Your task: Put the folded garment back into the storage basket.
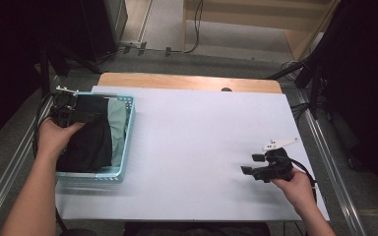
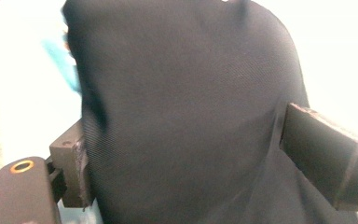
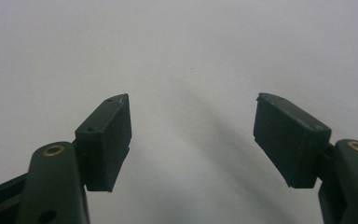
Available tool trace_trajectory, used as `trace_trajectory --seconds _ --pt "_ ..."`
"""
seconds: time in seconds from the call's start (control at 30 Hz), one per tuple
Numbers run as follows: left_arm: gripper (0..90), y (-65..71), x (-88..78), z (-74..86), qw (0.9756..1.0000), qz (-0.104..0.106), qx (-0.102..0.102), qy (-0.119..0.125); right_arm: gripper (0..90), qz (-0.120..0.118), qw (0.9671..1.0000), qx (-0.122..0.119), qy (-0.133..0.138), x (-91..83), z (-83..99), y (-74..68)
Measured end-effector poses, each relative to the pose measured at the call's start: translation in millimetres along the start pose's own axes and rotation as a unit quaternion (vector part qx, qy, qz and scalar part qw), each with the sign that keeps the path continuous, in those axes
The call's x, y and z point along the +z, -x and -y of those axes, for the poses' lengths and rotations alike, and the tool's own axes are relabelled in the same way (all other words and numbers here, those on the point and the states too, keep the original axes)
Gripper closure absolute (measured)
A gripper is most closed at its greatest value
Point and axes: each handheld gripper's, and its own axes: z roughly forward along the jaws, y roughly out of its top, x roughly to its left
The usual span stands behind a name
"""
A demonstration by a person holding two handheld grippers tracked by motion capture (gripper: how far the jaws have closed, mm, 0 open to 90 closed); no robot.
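Black cloth [image 2: 186, 116] lies between the wide-spread jaws of the left gripper [image 1: 71, 114] over the basket [image 1: 128, 129]; pad contact cannot be told. Right gripper [image 3: 192, 135] gapes empty above the table [image 1: 202, 142].

The left forearm reaches up the left side, its hand gripping the left tongs [image 1: 71, 114], jaws standing wide with dark fabric between them. The right forearm comes in low at the right, hand holding the right tongs [image 1: 252, 164] level, pointing leftward, jaws spread apart, nothing between them.
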Motion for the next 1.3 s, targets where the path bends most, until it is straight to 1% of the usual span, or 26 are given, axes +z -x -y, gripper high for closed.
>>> trace_trajectory --seconds 0.03,0.1,0.2,0.3,0.37,0.43,0.47,0.5,0.6,0.67,0.83,0.9,0.93,0.97,1.0,1.03,1.07,1.13,1.2,1.27,1.3 --pt "13.2 -1.7 -1.6 -0.2 1.0 0.004 -0.005 0.001 26.3 0.0 1.0 0.0 0.0 0.1 -0.1 0.2" --pt "13.2 -3.0 -5.7 -0.6 1.0 -0.005 -0.003 0.004 26.3 0.0 1.0 -0.002 0.0 0.5 -0.3 0.7" --pt "13.8 -6.8 -12.5 -1.7 0.9998 -0.006 -0.011 0.013 26.3 0.0 1.0 -0.004 -0.001 0.7 -0.3 0.0" --pt "14.0 -8.4 -20.9 -3.0 0.9995 0.005 -0.015 0.028 26.3 0.0 1.0 -0.004 0.0 0.6 -0.2 0.3" --pt "14.1 -7.1 -25.3 -4.9 0.9993 0.009 -0.012 0.033 26.3 0.001 1.0 -0.002 -0.001 0.6 0.0 0.6" --pt "14.2 -5.1 -28.4 -6.7 0.9992 0.017 -0.012 0.035 26.3 0.001 1.0 -0.002 -0.001 0.7 -0.1 0.7" --pt "14.5 -3.9 -29.4 -7.4 0.9988 0.025 -0.014 0.039 26.3 0.001 1.0 -0.001 -0.001 0.8 -0.2 0.3" --pt "15.0 -3.2 -29.8 -7.8 0.9987 0.03 -0.013 0.04 26.3 0.0 1.0 -0.003 0.0 1.0 -0.3 0.1" --pt "15.6 0.4 -28.5 -9.0 0.9987 0.033 -0.012 0.037 26.3 0.0 1.0 -0.004 -0.001 1.2 -0.3 -0.4" --pt "16.1 3.8 -26.2 -10.2 0.9989 0.034 -0.007 0.031 26.3 0.001 1.0 -0.005 -0.002 1.0 -0.1 -0.1" --pt "17.8 11.1 -20.4 -13.5 0.9989 0.037 0.001 0.028 26.2 -0.001 1.0 -0.003 0.0 1.0 -0.4 0.5" --pt "20.8 14.7 -16.9 -15.3 0.999 0.035 0.004 0.028 26.2 -0.001 1.0 -0.004 -0.001 1.6 -0.6 0.5" --pt "23.5 15.7 -15.8 -16.0 0.999 0.035 0.002 0.027 26.3 -0.001 1.0 -0.005 -0.002 1.7 -0.6 0.5" --pt "28.8 17.0 -14.5 -17.0 0.9988 0.04 -0.006 0.026 26.3 -0.001 1.0 -0.004 -0.002 1.7 -0.6 0.4" --pt "38.0 17.9 -13.2 -17.4 0.9984 0.049 -0.012 0.026 26.3 -0.001 1.0 -0.004 -0.002 1.7 -0.7 0.4" --pt "48.8 19.3 -11.7 -17.6 0.9981 0.052 -0.013 0.03 26.3 -0.001 1.0 -0.005 -0.002 1.6 -0.6 0.6" --pt "53.4 21.2 -10.1 -17.9 0.9984 0.046 -0.009 0.033 26.3 -0.001 1.0 -0.004 -0.001 1.5 -0.6 0.5" --pt "67.0 22.4 -5.9 -18.2 0.9983 0.045 -0.016 0.036 26.3 -0.001 1.0 -0.004 -0.001 1.2 -0.4 0.7" --pt "77.2 22.8 -1.4 -18.1 0.9985 0.038 -0.017 0.035 26.3 -0.001 1.0 -0.003 0.0 1.0 -0.3 0.8" --pt "82.2 23.0 3.6 -18.1 0.9991 0.027 -0.015 0.03 26.3 -0.001 1.0 -0.003 0.0 0.9 -0.1 0.8" --pt "83.8 22.8 6.1 -18.2 0.9991 0.026 -0.015 0.029 26.3 -0.001 1.0 -0.004 -0.001 0.9 -0.1 0.8"
